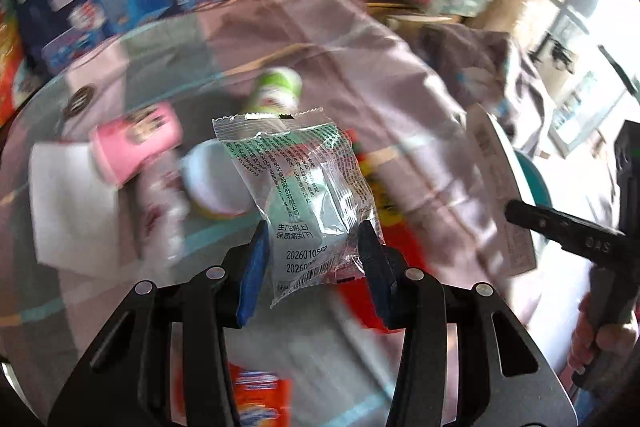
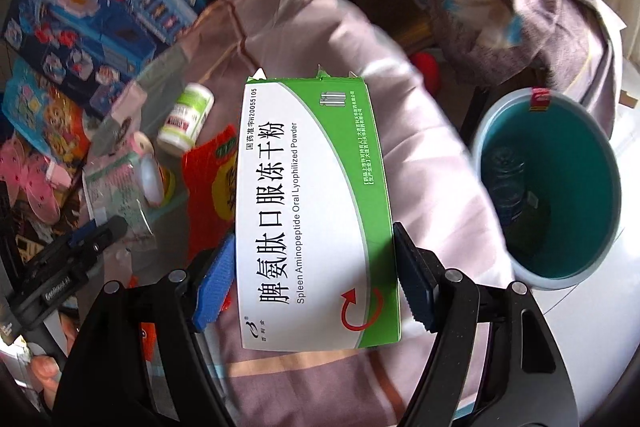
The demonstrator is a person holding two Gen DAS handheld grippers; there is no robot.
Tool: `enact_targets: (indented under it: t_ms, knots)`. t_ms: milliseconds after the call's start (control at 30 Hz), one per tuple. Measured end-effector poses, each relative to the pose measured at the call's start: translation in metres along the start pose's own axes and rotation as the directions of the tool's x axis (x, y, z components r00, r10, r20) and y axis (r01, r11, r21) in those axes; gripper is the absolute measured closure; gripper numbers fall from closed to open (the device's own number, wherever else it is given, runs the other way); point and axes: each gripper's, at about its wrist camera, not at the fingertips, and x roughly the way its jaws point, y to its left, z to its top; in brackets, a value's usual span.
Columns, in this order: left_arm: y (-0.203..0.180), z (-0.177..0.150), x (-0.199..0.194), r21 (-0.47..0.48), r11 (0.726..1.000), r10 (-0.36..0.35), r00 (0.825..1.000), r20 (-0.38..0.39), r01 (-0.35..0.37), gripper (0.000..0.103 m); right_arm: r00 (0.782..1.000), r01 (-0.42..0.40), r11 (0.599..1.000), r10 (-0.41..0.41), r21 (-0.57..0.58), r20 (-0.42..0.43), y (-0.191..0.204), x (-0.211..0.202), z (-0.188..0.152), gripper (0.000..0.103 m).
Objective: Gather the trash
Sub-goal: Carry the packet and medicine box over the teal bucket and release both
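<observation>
My left gripper [image 1: 312, 259] is shut on a clear plastic wrapper [image 1: 304, 187] with green print, held above the glass table [image 1: 120, 327]. My right gripper [image 2: 316, 279] is shut on a green and white medicine box [image 2: 316, 211], held above pink bedding; the box's edge also shows in the left wrist view [image 1: 504, 195]. A teal bin [image 2: 548, 187] stands right of the box. On the table lie a pink cup [image 1: 136, 143], a green-capped bottle [image 1: 276, 87], a white bottle [image 2: 186, 119] and a red packet [image 2: 212, 187].
Pink bedding [image 2: 420, 155] lies between table and bin. A grey floral cloth [image 2: 520, 19] is draped behind the bin. Blue toy boxes [image 2: 92, 3] stand at the far left. An orange packet [image 1: 260, 399] lies near the table's front. A white napkin [image 1: 68, 203] lies left.
</observation>
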Motion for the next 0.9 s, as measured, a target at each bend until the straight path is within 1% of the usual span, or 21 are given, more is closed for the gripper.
enact_targets:
  t_ms: [100,200,333,433,567,700,800,900]
  knots:
    - [-0.039,0.006,0.002,0.072,0.996,-0.043,0.999,-0.003,0.043,0.057,0.999,0.019,0.999,-0.021,0.046,0.047,-0.026,-0.022,0.006,0.033]
    - [-0.085,0.012,0.012,0.148,0.985,-0.086,0.996,-0.025,0.089,0.057,0.994,0.052,0.993,-0.061,0.107,0.087,-0.063,-0.044,0.011,0.033]
    - [-0.144,0.017,0.033,0.231,0.962,-0.134,0.988,-0.073,0.147,0.057,0.987,0.094,0.977,-0.116,0.191,0.108,-0.112,-0.065,0.014,0.033]
    - [-0.177,0.019,0.046,0.275,0.944,-0.157,0.982,-0.107,0.181,0.057,0.984,0.114,0.964,-0.144,0.240,0.109,-0.143,-0.074,0.011,0.033]
    - [-0.226,0.022,0.065,0.347,0.913,-0.176,0.974,-0.146,0.217,0.057,0.984,0.123,0.948,-0.156,0.295,0.091,-0.177,-0.074,0.008,0.033]
    - [-0.262,0.022,0.085,0.397,0.885,-0.181,0.966,-0.182,0.241,0.057,0.986,0.127,0.934,-0.156,0.335,0.062,-0.203,-0.066,0.006,0.033]
    - [-0.281,0.021,0.103,0.414,0.873,-0.181,0.959,-0.216,0.258,0.057,0.988,0.129,0.928,-0.151,0.349,0.037,-0.217,-0.056,0.008,0.033]
    - [-0.292,0.023,0.123,0.421,0.866,-0.174,0.952,-0.252,0.270,0.055,0.991,0.113,0.922,-0.130,0.371,0.019,-0.229,-0.047,0.012,0.032]
